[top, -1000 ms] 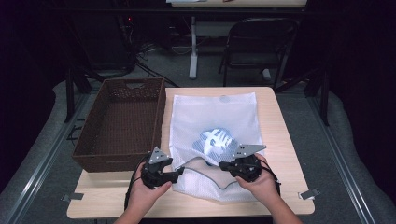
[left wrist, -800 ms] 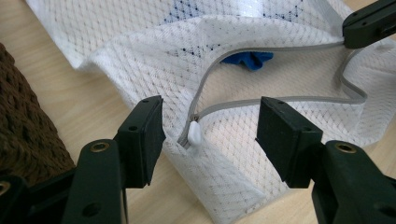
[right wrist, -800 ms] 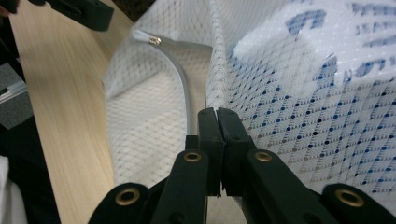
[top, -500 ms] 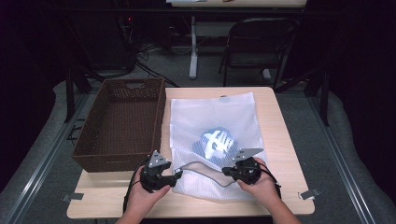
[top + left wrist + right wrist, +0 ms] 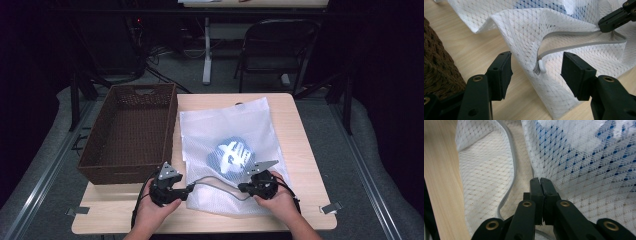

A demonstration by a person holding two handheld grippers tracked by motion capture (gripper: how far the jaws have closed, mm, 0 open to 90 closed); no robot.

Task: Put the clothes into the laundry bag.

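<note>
White mesh laundry bag [image 5: 235, 150] lies flat on the desk [image 5: 295, 120], long axis running from near edge to far edge, mouth at the near edge toward the person. Blue-and-white dotted garment [image 5: 231, 156] sits inside, mid-bag, showing through the mesh. Brown woven basket [image 5: 130, 132] stands just beside the bag on the desk's left side, nothing visible in it.

Left gripper [image 5: 536, 72] at the bag's near-left corner: jaws part-open, one on each side of the raised mesh fold, pads not pressing it. White zipper pull [image 5: 541, 68] hangs right between them, at the end of the grey zipper tape [image 5: 574, 46]. The tape runs from that pull toward the desk's right, to the other gripper, so the zipper axis lies along the near edge.

Right gripper [image 5: 540, 182] near the near-right part of the mouth: jaws fully together; whether it pinches the top mesh layer I cannot tell. Opening gapes to its left, inner mesh and tape curve visible.

Likely step: opening or closing the zip. Left hand is the nearer to the pull; it needs only to close straight on it, then travel along the tape.

Mesh is soft, floppy, diamond-knit; folds easily, may bunch. Pull is small, smooth plastic. Basket is rigid wicker-look.
</note>
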